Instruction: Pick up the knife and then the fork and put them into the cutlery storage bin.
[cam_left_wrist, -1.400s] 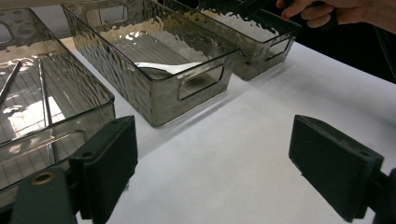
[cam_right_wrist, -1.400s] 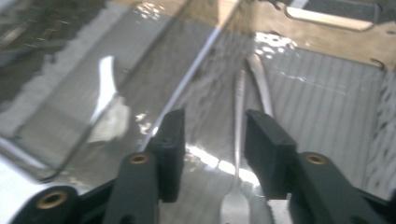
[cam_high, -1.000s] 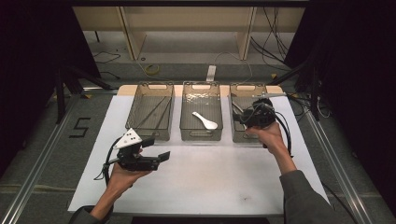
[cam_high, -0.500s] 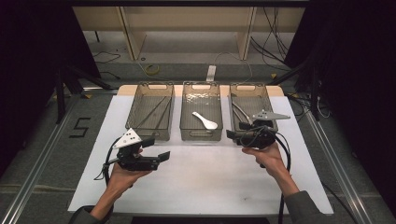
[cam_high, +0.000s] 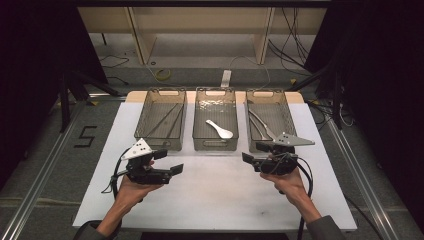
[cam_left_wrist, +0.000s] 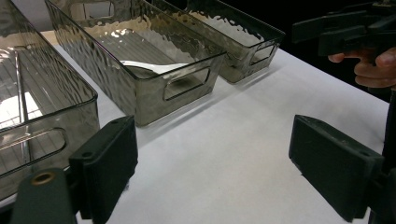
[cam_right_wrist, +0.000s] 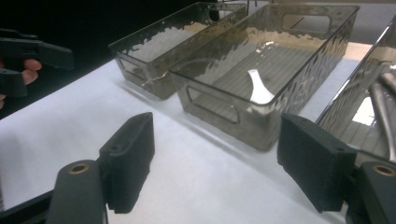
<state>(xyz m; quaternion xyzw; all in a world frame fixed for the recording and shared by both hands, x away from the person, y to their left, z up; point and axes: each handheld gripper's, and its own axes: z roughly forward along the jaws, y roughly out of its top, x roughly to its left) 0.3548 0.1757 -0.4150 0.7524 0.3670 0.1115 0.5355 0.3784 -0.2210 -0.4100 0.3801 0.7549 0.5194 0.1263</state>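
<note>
Three smoked plastic bins sit in a row at the far side of the white table (cam_high: 215, 200), apparently one per kind of cutlery. The right bin (cam_high: 285, 107) holds what looks like a metal utensil (cam_high: 262, 125), the middle bin (cam_high: 215, 145) a white spoon (cam_high: 220, 130). The right gripper (cam_high: 250, 161) hovers near that bin, jaws just spread and empty; the left gripper (cam_high: 172, 162) waits, likewise spread and empty.

Lab recording rig, black curtains (cam_high: 385, 75), loose cables (cam_high: 292, 35), metal rails (cam_high: 40, 170)
</note>
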